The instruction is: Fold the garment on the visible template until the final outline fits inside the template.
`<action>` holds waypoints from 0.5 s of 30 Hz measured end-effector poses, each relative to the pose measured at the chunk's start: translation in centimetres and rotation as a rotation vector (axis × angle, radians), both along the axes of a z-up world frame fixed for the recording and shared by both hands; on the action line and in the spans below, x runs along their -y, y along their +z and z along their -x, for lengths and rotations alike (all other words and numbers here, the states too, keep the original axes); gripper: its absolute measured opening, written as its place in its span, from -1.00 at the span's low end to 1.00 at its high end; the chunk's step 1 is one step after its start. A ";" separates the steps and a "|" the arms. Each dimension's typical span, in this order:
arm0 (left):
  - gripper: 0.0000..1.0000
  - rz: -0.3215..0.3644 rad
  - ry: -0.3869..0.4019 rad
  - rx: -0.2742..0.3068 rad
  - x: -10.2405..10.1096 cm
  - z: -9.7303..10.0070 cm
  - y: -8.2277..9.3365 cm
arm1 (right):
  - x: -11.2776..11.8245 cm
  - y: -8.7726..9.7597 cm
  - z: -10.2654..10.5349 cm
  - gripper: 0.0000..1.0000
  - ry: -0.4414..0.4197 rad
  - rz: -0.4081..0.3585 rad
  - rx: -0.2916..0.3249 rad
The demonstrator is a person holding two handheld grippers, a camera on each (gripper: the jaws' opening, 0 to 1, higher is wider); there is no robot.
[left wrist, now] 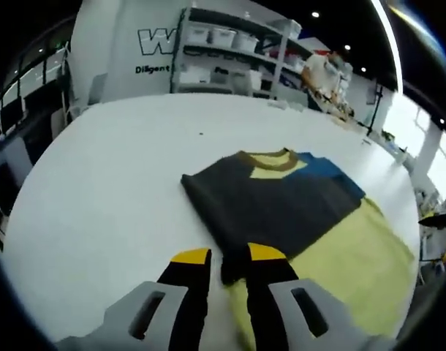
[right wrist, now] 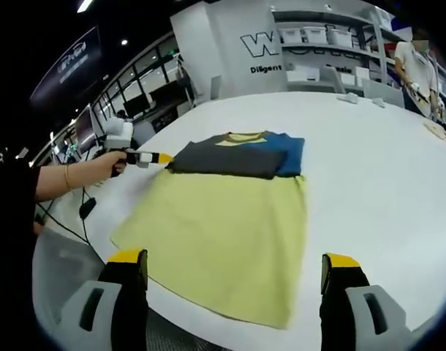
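A T-shirt point(left wrist: 281, 205) lies flat on the white table point(left wrist: 121, 168), its collar pointing away. Its top is dark grey with a blue sleeve, and its lower body point(right wrist: 223, 219) is pale yellow. My left gripper point(left wrist: 229, 254) is shut on the near corner of the dark folded part, with fabric between its yellow-tipped fingers point(left wrist: 190, 256). In the right gripper view the left gripper point(right wrist: 151, 157), held by a hand point(right wrist: 106, 164), meets the dark layer's left corner. My right gripper point(right wrist: 234, 259) stands wide open above the yellow hem with nothing in it.
Shelves with white bins point(left wrist: 230, 51) stand behind the table, next to a white wall with lettering point(right wrist: 270, 47). A person point(right wrist: 413, 66) stands at the far right. The table's near edge point(right wrist: 69, 241) curves close to my right gripper, and a cable point(right wrist: 84, 208) hangs beside it.
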State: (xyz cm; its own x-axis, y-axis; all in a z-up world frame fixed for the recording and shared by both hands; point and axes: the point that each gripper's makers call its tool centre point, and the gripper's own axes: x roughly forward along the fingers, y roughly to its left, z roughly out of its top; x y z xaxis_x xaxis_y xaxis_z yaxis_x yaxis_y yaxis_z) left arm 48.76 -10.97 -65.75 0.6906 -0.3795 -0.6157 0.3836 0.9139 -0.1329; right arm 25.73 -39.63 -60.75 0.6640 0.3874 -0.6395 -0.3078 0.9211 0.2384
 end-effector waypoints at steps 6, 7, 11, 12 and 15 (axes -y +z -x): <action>-0.95 -0.029 0.004 -0.025 -0.5 0.0 -0.8 | 0.6 -0.2 0.3 0.95 -0.019 0.003 -0.004; -1.00 -0.041 0.001 -0.021 -0.6 0.0 -0.8 | 0.6 -0.3 0.3 0.95 -0.020 0.003 -0.006; -1.00 -0.036 0.003 -0.030 -0.6 -0.1 -1.1 | 0.5 -0.6 0.3 0.95 -0.019 0.003 -0.013; -1.00 -0.030 0.007 -0.028 -0.5 -0.1 -1.0 | 0.4 -0.7 0.4 0.95 -0.020 0.001 -0.014; -0.99 -0.047 -0.006 -0.032 -0.4 0.1 -1.3 | 0.4 -0.8 0.3 0.95 -0.021 -0.002 -0.018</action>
State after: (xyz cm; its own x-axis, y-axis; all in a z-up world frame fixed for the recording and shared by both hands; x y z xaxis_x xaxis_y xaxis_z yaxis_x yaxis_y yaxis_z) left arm 48.66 -10.60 -67.03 0.6684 -0.3535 -0.6544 0.3850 0.9172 -0.1023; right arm 25.38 -40.07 -61.52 0.6608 0.3746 -0.6504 -0.2839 0.9269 0.2454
